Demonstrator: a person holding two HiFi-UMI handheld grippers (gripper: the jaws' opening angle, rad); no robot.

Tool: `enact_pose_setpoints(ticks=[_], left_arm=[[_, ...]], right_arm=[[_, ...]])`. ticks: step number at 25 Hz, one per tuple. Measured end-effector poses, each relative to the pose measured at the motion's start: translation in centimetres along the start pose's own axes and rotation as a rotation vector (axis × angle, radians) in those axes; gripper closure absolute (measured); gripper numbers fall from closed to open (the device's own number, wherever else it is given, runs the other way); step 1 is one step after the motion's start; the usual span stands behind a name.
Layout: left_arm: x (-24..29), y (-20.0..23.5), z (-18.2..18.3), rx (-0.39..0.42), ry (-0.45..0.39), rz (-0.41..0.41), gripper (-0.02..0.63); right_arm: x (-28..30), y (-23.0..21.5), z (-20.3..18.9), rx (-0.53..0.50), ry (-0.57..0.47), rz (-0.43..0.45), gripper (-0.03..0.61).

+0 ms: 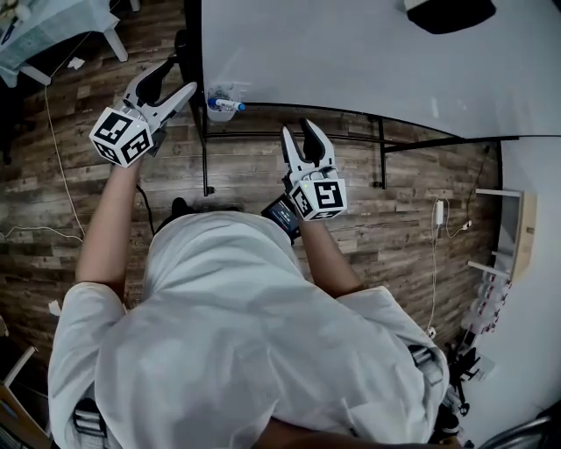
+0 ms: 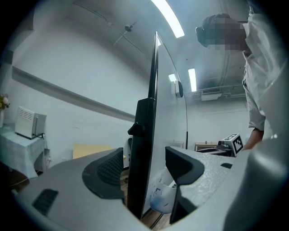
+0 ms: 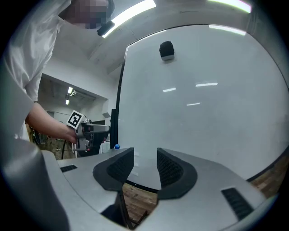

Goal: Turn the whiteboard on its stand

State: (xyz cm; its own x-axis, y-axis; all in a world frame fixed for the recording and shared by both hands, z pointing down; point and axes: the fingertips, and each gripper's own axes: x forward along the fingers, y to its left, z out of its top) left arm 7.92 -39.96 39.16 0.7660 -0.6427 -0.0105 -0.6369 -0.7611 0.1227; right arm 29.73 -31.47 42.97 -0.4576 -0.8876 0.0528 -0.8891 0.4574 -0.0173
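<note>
The whiteboard (image 1: pixel 351 61) is a large white panel in a black frame on a black stand (image 1: pixel 204 149). In the head view my left gripper (image 1: pixel 180 77) reaches to the board's left edge, and my right gripper (image 1: pixel 298 129) points at its lower edge near the middle. In the left gripper view the black frame edge (image 2: pixel 143 135) stands upright between the open jaws, with a small gap to each pad. In the right gripper view the right gripper (image 3: pixel 144 164) is open with the board face (image 3: pixel 203 99) just ahead and nothing held between its pads.
A clear cup with a blue-capped marker (image 1: pixel 223 103) hangs at the board's lower left corner. A black eraser (image 3: pixel 166 49) sticks high on the board. A white table (image 1: pixel 53 26) stands at the far left, white shelves (image 1: pixel 517 232) at the right, and cables (image 1: pixel 53 149) cross the wooden floor.
</note>
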Motion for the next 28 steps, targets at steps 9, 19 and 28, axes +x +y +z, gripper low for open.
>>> enact_pose_setpoints(ticks=[9,19,28], left_arm=[[2.1,1.0,-1.3,-0.022,0.066,-0.142,0.339],[3.6,0.9,-0.7,-0.001,0.089,-0.267,0.353],[3.9,0.1,-0.7,0.012,0.095,-0.340,0.413]], right_arm=[[0.7,-0.4,1.0,-0.019,-0.010,-0.060,0.426],[0.0,0.1,1.0,-0.017,0.005,-0.110,0.428],[-0.4,0.7,0.6,-0.018,0.022,-0.120,0.433]])
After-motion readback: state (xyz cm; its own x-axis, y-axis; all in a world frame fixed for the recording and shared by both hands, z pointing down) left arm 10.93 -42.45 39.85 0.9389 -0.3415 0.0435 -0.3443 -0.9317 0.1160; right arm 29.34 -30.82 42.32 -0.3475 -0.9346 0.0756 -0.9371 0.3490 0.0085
